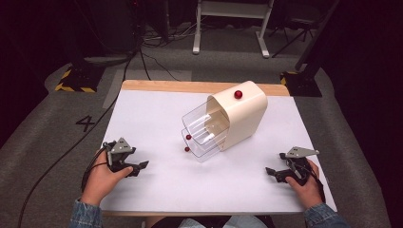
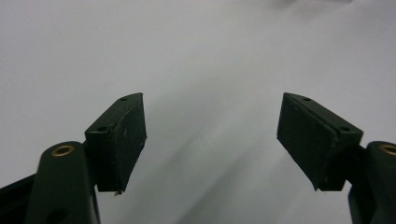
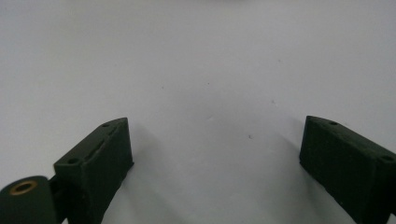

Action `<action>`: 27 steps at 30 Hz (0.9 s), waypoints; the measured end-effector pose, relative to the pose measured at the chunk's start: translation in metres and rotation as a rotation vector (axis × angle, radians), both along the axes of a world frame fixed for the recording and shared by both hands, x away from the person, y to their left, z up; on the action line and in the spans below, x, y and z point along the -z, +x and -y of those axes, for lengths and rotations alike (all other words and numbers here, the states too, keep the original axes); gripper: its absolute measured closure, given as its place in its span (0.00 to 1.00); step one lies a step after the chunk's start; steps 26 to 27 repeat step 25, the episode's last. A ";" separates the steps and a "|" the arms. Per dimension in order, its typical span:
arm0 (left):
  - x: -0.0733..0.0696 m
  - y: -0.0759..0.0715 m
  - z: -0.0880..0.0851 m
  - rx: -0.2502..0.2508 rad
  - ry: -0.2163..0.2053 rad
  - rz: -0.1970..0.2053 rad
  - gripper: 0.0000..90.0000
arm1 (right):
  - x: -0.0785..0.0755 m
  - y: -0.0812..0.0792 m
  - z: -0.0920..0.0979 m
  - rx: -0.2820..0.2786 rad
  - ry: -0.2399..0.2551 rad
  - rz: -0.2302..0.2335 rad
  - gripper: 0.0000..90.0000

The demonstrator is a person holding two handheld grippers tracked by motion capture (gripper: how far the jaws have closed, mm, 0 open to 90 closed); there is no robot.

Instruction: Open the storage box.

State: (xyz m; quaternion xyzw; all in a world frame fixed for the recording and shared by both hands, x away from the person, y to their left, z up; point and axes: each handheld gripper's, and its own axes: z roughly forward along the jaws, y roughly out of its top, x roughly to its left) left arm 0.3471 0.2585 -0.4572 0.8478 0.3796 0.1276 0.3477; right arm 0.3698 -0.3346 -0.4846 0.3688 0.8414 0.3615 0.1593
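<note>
Cream drawer box (image 1: 240,116) between hand-held grippers

The left gripper (image 2: 210,140) has its two black, flat-padded jaws spread wide apart at the lower left and lower right of the frame. Between and above them lies a plain white table surface (image 2: 201,60).

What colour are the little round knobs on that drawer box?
Dark red. The knobs show best in the high view, on the cream drawer box.

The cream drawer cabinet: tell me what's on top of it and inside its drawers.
A red knob sits on top of the cream cabinet. Two clear drawers with red knobs are pulled out; the visible parts look empty. The cabinet shell hides whatever lies further inside.
</note>
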 end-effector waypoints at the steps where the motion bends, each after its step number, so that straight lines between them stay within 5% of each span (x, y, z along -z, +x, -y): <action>1: 0.003 0.000 0.000 -0.002 0.006 -0.013 0.26 | 0.000 0.000 0.000 0.000 0.001 0.000 0.11; 8: 0.023 0.005 0.001 -0.011 0.007 -0.019 0.17 | 0.000 0.000 0.000 -0.001 0.001 0.000 0.11; 14: 0.025 0.001 0.005 -0.017 0.043 0.017 0.16 | 0.000 0.000 0.000 0.000 0.001 0.001 0.11; 27: 0.025 0.002 0.004 -0.016 0.040 0.009 0.15 | 0.000 0.000 -0.001 -0.001 -0.006 0.000 0.10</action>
